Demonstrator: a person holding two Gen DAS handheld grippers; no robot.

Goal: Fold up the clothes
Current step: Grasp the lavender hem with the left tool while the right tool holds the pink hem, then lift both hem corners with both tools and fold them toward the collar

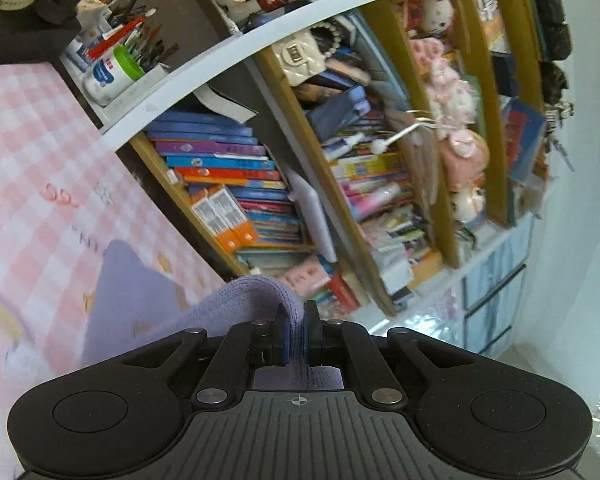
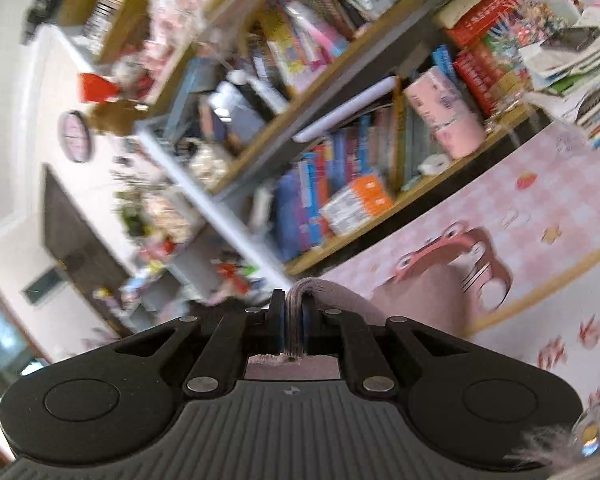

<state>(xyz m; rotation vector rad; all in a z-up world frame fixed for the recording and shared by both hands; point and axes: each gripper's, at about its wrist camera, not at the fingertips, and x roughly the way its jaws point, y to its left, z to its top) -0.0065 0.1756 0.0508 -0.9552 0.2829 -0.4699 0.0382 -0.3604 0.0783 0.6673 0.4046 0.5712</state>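
A lilac knitted garment (image 1: 236, 300) is pinched between the pads of my left gripper (image 1: 296, 312); the cloth folds over the jaws and hangs down to the left over the pink checked cloth (image 1: 40, 168). In the right wrist view my right gripper (image 2: 294, 308) is shut on a ribbed edge of the same garment (image 2: 340, 300), which looks pinkish-grey here and trails to the right. Both grippers are lifted and point roughly level toward the bookshelf. The rest of the garment is hidden below the grippers.
A crowded bookshelf (image 1: 240, 184) with stacked books, plush toys and a pen holder (image 1: 116, 60) stands right behind the checked surface. It appears as the bookshelf (image 2: 340, 140) in the right wrist view, blurred. A white wall (image 1: 580, 200) lies to the right.
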